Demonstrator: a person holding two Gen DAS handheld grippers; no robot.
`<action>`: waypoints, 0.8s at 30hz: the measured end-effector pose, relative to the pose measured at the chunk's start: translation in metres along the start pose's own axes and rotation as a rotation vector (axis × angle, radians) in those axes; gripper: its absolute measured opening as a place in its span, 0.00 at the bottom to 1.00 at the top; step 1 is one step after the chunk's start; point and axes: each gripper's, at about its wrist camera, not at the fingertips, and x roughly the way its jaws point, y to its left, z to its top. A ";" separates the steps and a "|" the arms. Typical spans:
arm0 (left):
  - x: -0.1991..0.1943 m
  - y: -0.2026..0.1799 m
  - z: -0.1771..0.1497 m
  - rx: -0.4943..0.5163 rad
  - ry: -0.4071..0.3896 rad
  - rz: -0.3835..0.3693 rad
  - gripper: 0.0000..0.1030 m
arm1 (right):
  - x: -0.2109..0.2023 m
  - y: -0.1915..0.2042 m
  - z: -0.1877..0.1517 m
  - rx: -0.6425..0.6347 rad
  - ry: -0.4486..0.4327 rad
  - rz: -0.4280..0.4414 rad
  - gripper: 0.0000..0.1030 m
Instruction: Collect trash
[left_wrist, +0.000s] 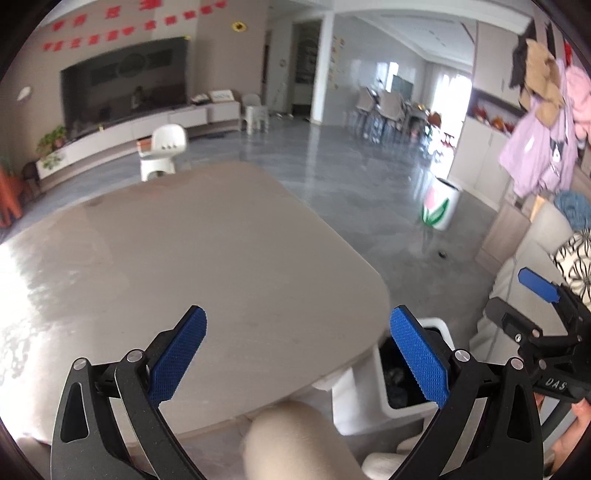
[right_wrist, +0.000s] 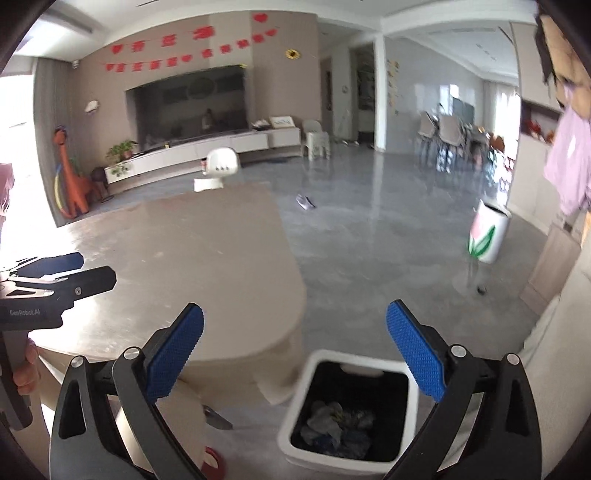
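A white trash bin (right_wrist: 295, 413) with a black liner stands on the floor beside the beige table (right_wrist: 184, 258). Crumpled grey and blue trash (right_wrist: 332, 424) lies inside it. My right gripper (right_wrist: 295, 328) is open and empty above the bin. My left gripper (left_wrist: 299, 328) is open and empty over the table's near right corner (left_wrist: 221, 258). The bin also shows in the left wrist view (left_wrist: 380, 402), partly behind the right finger. A small crumpled piece (right_wrist: 306, 202) lies on the floor beyond the table.
A second white bin with a tulip print (right_wrist: 487, 236) stands on the grey floor at the right, also in the left wrist view (left_wrist: 441, 205). A white child's chair (left_wrist: 164, 151) stands beyond the table. A TV unit (right_wrist: 207, 147) lines the far wall. Clothes (left_wrist: 546, 122) hang at right.
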 end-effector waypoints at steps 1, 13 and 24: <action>-0.004 0.006 0.001 -0.011 -0.008 0.010 0.95 | 0.000 0.009 0.005 -0.010 -0.010 0.015 0.96; -0.065 0.084 0.009 -0.163 -0.129 0.187 0.95 | 0.015 0.123 0.053 -0.137 -0.087 0.222 0.96; -0.121 0.160 0.009 -0.246 -0.181 0.400 0.95 | 0.023 0.219 0.079 -0.169 -0.137 0.344 0.96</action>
